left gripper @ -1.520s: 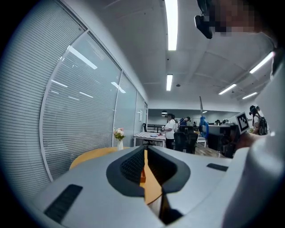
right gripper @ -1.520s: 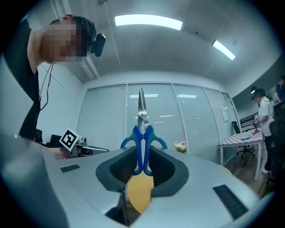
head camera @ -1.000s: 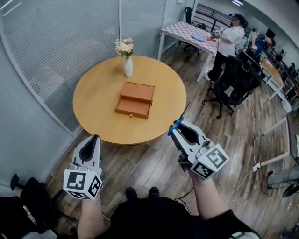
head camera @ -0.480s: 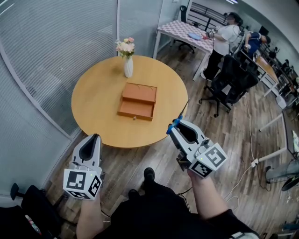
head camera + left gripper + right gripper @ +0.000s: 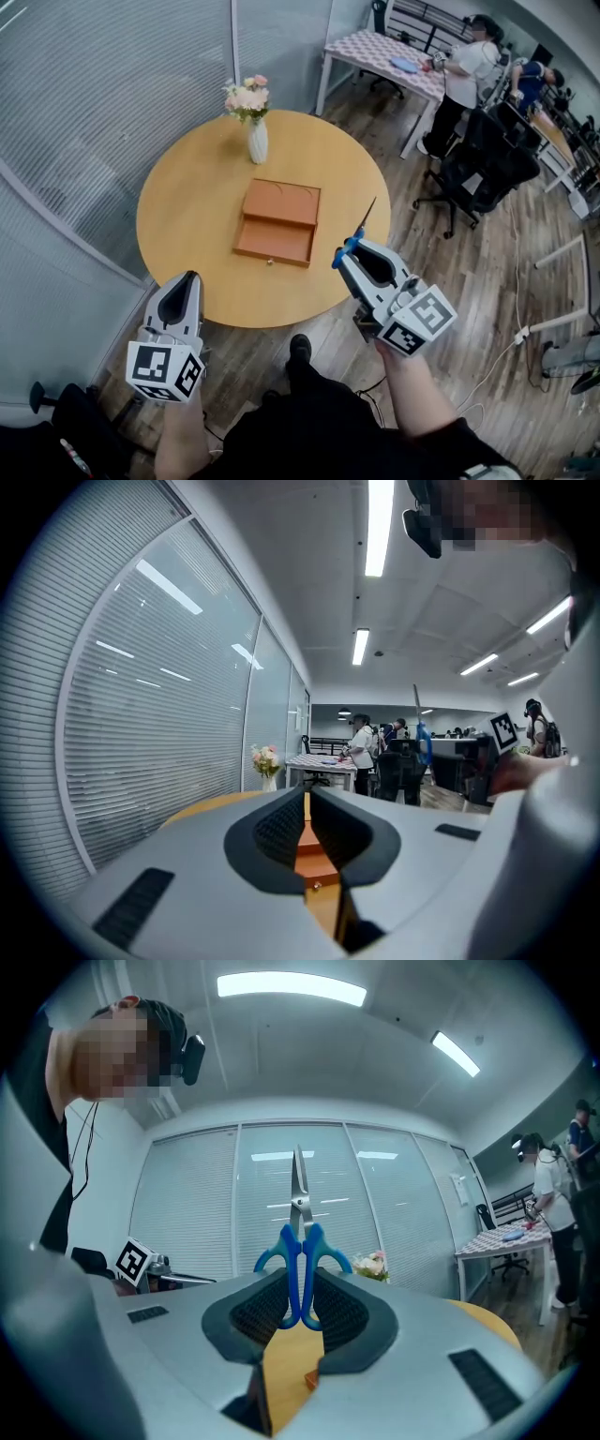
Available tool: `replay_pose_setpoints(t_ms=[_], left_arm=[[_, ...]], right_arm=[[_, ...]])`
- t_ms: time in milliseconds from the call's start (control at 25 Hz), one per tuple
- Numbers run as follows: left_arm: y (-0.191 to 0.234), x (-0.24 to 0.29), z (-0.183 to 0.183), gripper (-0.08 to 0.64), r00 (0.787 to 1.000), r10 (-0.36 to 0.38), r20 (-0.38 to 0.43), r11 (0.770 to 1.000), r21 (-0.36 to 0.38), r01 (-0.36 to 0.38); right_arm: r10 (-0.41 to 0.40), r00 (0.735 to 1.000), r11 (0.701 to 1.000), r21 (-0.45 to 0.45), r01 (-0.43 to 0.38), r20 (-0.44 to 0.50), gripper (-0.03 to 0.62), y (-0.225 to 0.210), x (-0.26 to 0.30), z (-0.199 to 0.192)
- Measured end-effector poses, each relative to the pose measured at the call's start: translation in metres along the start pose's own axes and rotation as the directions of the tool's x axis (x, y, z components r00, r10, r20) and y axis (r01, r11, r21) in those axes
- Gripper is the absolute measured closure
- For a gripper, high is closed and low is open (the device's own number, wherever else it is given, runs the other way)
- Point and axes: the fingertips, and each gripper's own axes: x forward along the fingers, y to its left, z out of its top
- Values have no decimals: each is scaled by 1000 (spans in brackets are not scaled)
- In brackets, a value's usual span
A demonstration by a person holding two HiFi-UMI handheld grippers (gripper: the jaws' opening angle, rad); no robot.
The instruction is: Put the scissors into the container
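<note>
Scissors (image 5: 302,1260): blue plastic handle loops, bare steel blades, blades closed to a single point. They stand up and away from the right gripper (image 5: 302,1309), whose fingers are clenched on the two loops and press them together.

Location: in the air at the near right rim of the round worktop (image 5: 187,206). They are not in the container (image 5: 279,221).

Container: a flat orange-brown wooden box sitting mid-worktop. Its lower drawer section sticks out toward the person and has a small knob on its front.

Left gripper (image 5: 190,278): fingers closed together, nothing between them. It is held low, off the near left rim of the worktop.

View differences:
- Right gripper view shows the grip itself, loops between the pads and blades rising above. It shows almost nothing of the container, only a sliver of worktop and an orange corner low in the finger gap.
- Head view gives the layout: container, a white vase with flowers (image 5: 255,131) at the far rim, and both grippers. The scissors (image 5: 354,242) read there only as a blue bit plus a thin dark blade.
- Left gripper view lines up on the container, with orange wood and the knob visible through its finger gap (image 5: 309,841). It also catches the scissors (image 5: 423,742) from the side, upright at far right.
- People at a checked table (image 5: 384,52) stand in the background.
</note>
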Motion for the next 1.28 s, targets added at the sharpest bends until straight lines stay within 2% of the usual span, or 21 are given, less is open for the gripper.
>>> replay_pose_setpoints(t_ms=[280, 600, 960, 1280], left_arm=[[-6, 96, 10, 532, 999, -12, -33, 1000, -4, 12], [-10, 145, 19, 532, 998, 21, -52, 1000, 7, -21], [12, 168, 27, 532, 999, 23, -42, 1000, 12, -22], [52, 198, 17, 532, 999, -21, -35, 1000, -7, 21]], right_arm=[[25, 999, 999, 41, -25, -19, 495, -87, 41, -5], [59, 998, 997, 54, -57, -37, 495, -141, 65, -7], [90, 994, 994, 66, -85, -67, 495, -143, 103, -20], [56, 979, 997, 55, -46, -198, 495, -143, 150, -69]])
